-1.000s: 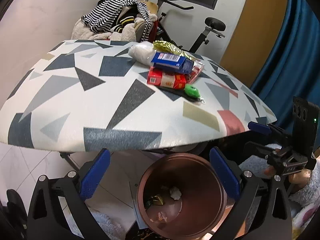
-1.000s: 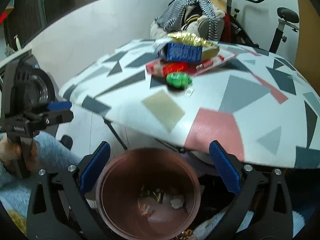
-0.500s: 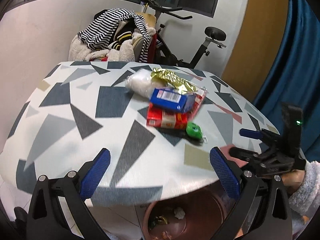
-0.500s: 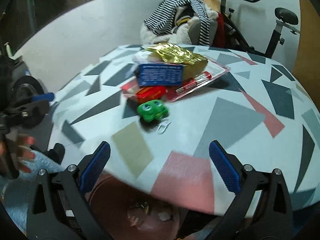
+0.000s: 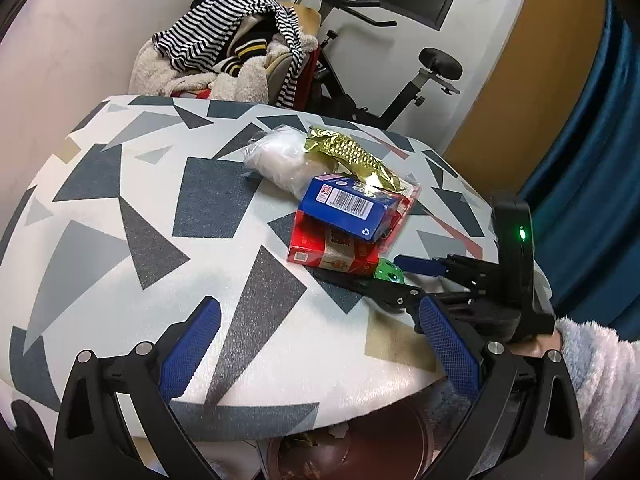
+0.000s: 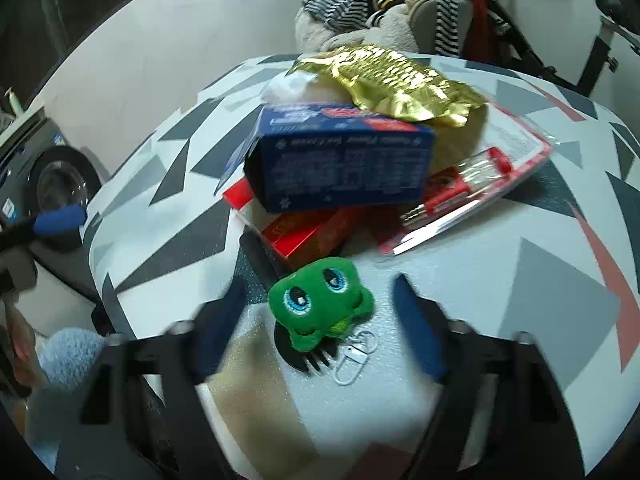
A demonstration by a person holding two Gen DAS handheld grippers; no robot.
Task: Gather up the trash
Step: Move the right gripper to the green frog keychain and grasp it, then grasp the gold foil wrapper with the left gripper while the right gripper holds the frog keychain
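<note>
A litter pile lies on the patterned table point(image 5: 120, 208): a gold wrapper point(image 6: 392, 80), a blue box point(image 6: 344, 164) on a red box point(image 6: 304, 236), a white plastic bag point(image 5: 280, 156) and a red blister pack point(image 6: 472, 184). In front of it, a green plush keychain point(image 6: 320, 300) rests on a black comb point(image 6: 308, 356). My right gripper point(image 6: 320, 320) straddles the plush, its jaws closing, the pads still short of its sides; the left wrist view shows that gripper point(image 5: 396, 278) beside the plush point(image 5: 390, 272). My left gripper point(image 5: 320, 344) is open over bare table, holding nothing.
A copper bin point(image 5: 360, 452) with scraps inside stands under the table's near edge. Behind the table are a chair heaped with striped clothes point(image 5: 232, 40) and an exercise bike point(image 5: 436, 68). A blue curtain point(image 5: 592, 140) hangs at right. A hand in a fuzzy sleeve point(image 5: 592, 360) holds the right gripper.
Both grippers have come up from over the bin to above the table. The right one has advanced to the green plush and its jaws have narrowed around it.
</note>
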